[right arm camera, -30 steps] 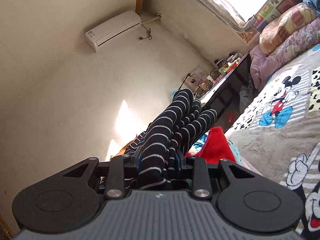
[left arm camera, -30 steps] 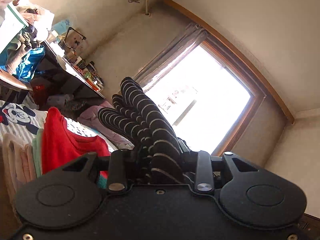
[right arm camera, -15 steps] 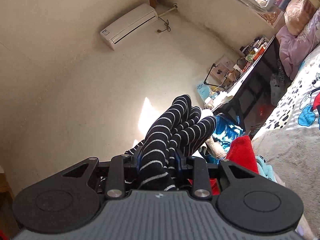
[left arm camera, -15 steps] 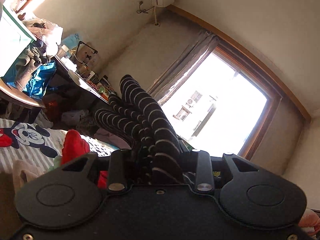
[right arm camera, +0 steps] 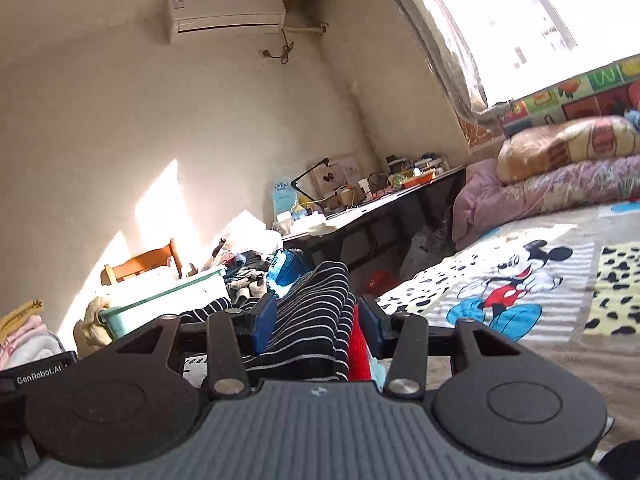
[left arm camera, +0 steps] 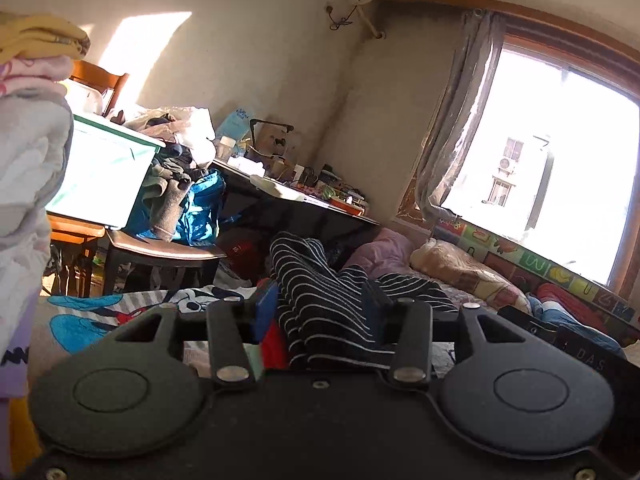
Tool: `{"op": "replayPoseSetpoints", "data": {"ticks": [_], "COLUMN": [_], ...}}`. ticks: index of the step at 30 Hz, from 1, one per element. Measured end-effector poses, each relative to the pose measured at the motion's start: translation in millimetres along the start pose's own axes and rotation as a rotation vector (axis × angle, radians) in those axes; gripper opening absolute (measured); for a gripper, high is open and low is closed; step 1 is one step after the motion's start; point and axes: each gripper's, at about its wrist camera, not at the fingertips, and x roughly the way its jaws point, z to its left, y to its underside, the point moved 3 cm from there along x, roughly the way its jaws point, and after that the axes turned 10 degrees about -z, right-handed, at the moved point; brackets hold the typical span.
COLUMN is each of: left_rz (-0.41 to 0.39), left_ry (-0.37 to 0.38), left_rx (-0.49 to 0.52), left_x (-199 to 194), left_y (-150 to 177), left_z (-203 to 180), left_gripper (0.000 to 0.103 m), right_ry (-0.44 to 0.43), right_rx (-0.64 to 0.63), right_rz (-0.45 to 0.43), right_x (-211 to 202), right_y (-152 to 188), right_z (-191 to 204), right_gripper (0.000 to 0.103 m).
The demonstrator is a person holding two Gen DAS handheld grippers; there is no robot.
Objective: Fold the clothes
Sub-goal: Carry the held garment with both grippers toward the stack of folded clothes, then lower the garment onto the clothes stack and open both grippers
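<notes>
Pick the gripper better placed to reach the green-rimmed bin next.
Left gripper, probably. The green-rimmed bin looms close in its view; from the right gripper it lies beyond the left one. Both jaws have just been opening around the striped garment.

Cartoon-print bed (right arm camera: 540,320) carries pillows (right arm camera: 568,148) and quilt (right arm camera: 532,188).

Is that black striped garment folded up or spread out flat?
Bunched, not flat: the striped garment lies in rumpled layers between both tools' fingers, whose jaws have just been opening. Whether neatly folded, cannot tell.
</notes>
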Motion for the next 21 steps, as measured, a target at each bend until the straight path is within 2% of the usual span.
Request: {"op": "replayPoseSetpoints", "data": {"ticks": [1, 3, 5, 6, 7, 8, 9, 11, 13, 14, 18, 20, 21], "left_rz": [0.010, 0.097, 0.180, 0.171, 0.163, 0.155, 0.146, 0.111, 0.108, 0.111, 0.145, 0.185, 0.208], "left_ry": [0.029, 0.038, 0.047, 0.055, 0.062, 0.070, 0.077, 0.067, 0.043, 0.032, 0.052, 0.068, 0.072], "left_rx": [0.000, 0.027, 0.050, 0.026, 0.003, -0.021, -0.041, -0.004, 0.023, 0.036, 0.121, 0.138, 0.143], "left_x": [0.1, 11.7, 22.5, 20.9, 19.4, 17.8, 16.0, 8.9, 3.6, 0.5, -17.0, -27.5, -32.4], "left_y": [1.0, 15.9, 29.9, 27.5, 25.0, 22.6, 19.8, 8.3, 0.7, -3.6, -14.4, -13.6, -12.6], "left_z": [-1.8, -2.4, -2.6, -0.1, 2.4, 5.0, 7.1, 2.9, 0.2, -1.8, -19.2, -26.9, -29.9], "left_gripper": [0.044, 0.044, 0.044, 0.047, 0.048, 0.049, 0.049, 0.054, 0.071, 0.072, 0.086, 0.094, 0.100], "right_ry": [-0.021, -0.081, -0.088, -0.075, -0.061, -0.049, -0.053, -0.068, -0.044, -0.029, 0.059, 0.066, 0.079], "right_rx": [-0.076, -0.199, -0.237, -0.188, -0.116, -0.044, -0.033, -0.052, -0.041, -0.034, 0.000, 0.030, 0.041], "right_rz": [-0.013, -0.007, 0.124, 0.187, 0.203, 0.206, 0.189, 0.153, 0.163, 0.170, 0.240, 0.278, 0.289], "right_x": [-1.5, -6.9, 10.8, 19.0, 21.3, 21.8, 17.5, 6.7, -0.4, -3.7, -15.9, -26.8, -34.3], "right_y": [-2.7, -0.5, 12.9, 18.9, 19.0, 17.2, 13.0, 3.9, -0.7, -2.8, -7.5, -11.5, -15.4], "right_z": [11.7, 32.5, 40.3, 34.2, 25.3, 16.5, 16.8, 23.1, 25.1, 25.8, 27.1, 30.1, 32.4], "right_gripper": [0.047, 0.047, 0.047, 0.049, 0.049, 0.049, 0.049, 0.051, 0.060, 0.062, 0.064, 0.069, 0.076]}}
